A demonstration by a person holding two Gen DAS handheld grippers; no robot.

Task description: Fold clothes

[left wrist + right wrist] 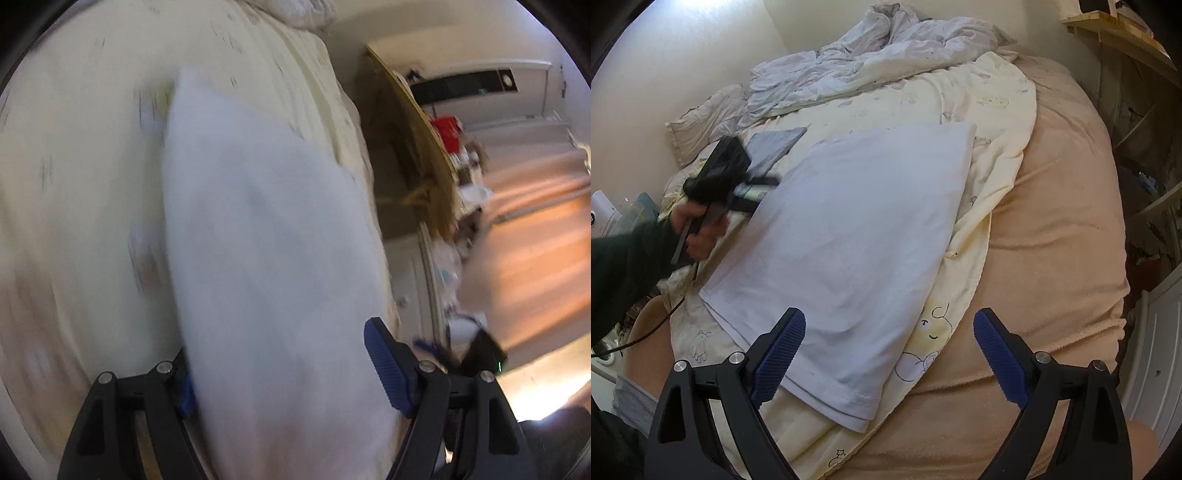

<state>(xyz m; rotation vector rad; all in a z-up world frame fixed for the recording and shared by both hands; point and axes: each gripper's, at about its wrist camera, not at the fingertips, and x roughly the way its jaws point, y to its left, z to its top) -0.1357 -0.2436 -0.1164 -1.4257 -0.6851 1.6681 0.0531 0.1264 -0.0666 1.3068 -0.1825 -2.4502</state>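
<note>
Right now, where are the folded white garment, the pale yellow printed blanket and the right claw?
Folded white garment [849, 229]: right wrist view, its middle.
Pale yellow printed blanket [997, 122]: right wrist view, bare far part.
Right claw [890, 354]: right wrist view, between its fingertips.

The white garment [846, 236] lies folded flat on the pale yellow printed sheet [997, 122], filling the centre of the right wrist view. Its outline is a long, roughly rectangular panel running from the upper right of centre down to the lower centre of the frame. The surface is smooth, with only faint creases. A stitched hem shows at its lower corner, where at least two layers are stacked. In the left wrist view the same garment [273, 258] appears blurred, running from upper centre to the bottom edge. No print or marking can be made out on it.
</note>
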